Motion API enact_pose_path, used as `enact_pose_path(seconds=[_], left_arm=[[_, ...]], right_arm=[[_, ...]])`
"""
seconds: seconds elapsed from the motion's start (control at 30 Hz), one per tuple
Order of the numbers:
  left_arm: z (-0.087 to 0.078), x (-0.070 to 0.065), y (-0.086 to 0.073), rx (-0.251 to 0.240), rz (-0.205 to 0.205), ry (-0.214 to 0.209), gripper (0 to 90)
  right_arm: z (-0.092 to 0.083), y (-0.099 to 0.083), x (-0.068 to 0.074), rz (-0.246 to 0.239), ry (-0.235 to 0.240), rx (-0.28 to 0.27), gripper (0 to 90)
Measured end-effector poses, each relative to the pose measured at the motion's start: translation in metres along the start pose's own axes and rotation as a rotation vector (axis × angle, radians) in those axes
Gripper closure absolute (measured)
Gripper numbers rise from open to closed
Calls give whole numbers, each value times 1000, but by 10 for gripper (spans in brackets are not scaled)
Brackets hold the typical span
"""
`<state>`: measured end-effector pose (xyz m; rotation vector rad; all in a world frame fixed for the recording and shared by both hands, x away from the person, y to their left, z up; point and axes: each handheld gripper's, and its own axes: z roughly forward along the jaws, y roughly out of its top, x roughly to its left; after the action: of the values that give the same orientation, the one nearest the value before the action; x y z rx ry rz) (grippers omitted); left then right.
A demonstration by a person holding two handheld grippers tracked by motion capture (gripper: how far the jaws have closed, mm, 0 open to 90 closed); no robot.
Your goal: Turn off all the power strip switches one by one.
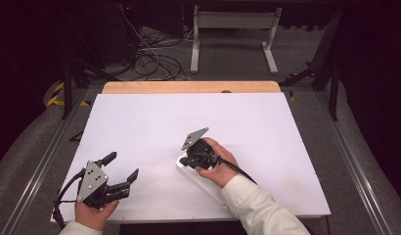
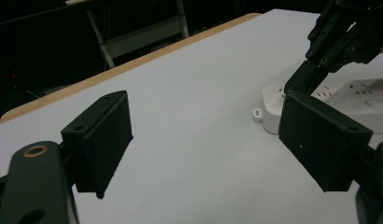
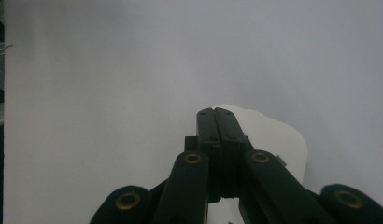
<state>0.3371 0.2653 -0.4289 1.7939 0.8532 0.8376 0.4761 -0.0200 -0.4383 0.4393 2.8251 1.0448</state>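
Note:
A white power strip [image 1: 201,182] lies on the white table top [image 1: 189,117], at the front right of centre. My right gripper [image 1: 186,160] is shut with nothing between its jaws. Its tips point down at the strip's far left end, at or just above the surface; I cannot tell if they touch. The right gripper view shows the closed right gripper [image 3: 216,113] over the rounded end of the strip [image 3: 278,135]. My left gripper [image 1: 124,165] is held open and empty at the front left. From it I see the left gripper [image 2: 203,135], the strip [image 2: 362,93] and the right gripper [image 2: 297,86].
A wooden strip [image 1: 189,87] runs along the table's far edge. Beyond it, a white frame [image 1: 233,29] and loose cables [image 1: 149,58] lie on the floor. Metal rails [image 1: 355,171] run beside the table.

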Motion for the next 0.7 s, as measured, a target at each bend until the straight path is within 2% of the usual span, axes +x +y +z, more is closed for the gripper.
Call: enact_pose_path(seconds=[0.23,0.7], left_arm=[[0,0,0,-1,2,1,178],[0,0,0,1,2,-4,177]], right_arm=[[9,-3,0,26,-16,11,900],[10,-6,0,63,-20,9,900]])
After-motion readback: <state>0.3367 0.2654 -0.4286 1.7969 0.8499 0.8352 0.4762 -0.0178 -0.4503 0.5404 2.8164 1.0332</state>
